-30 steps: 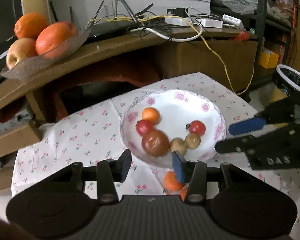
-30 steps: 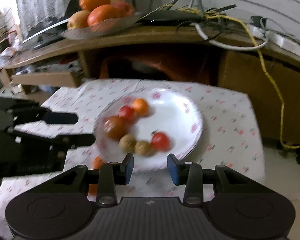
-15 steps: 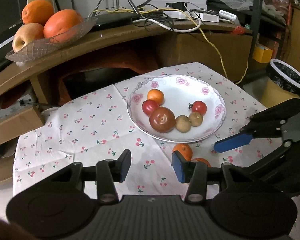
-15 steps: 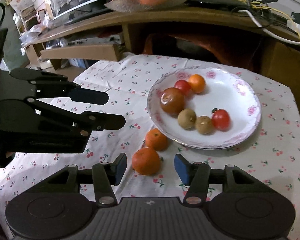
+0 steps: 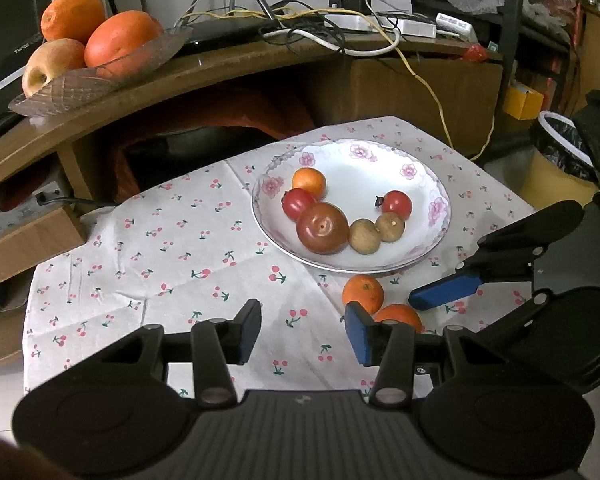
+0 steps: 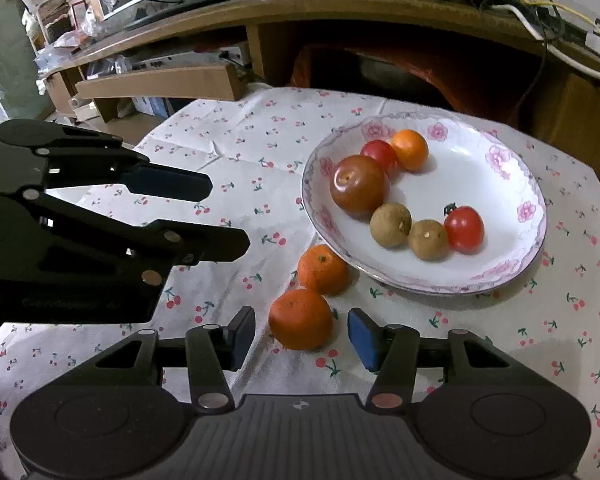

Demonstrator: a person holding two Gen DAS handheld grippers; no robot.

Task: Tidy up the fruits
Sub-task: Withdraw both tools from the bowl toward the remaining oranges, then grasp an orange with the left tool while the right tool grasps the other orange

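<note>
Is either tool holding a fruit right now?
No. Both are open and empty; the right tool brackets the nearer orange without touching it.

Two tangerines (image 6: 300,319) on the cloth, six fruits (image 6: 358,185) on one plate (image 6: 512,272)

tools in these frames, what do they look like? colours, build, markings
Both alike: the left tool and right tool have matte black ribbed bodies, round side housings, black linkage arms with silver pivot pins, and blue pads. Faint embossed lettering on the left's side, unreadable. No cables or sleeves visible.
</note>
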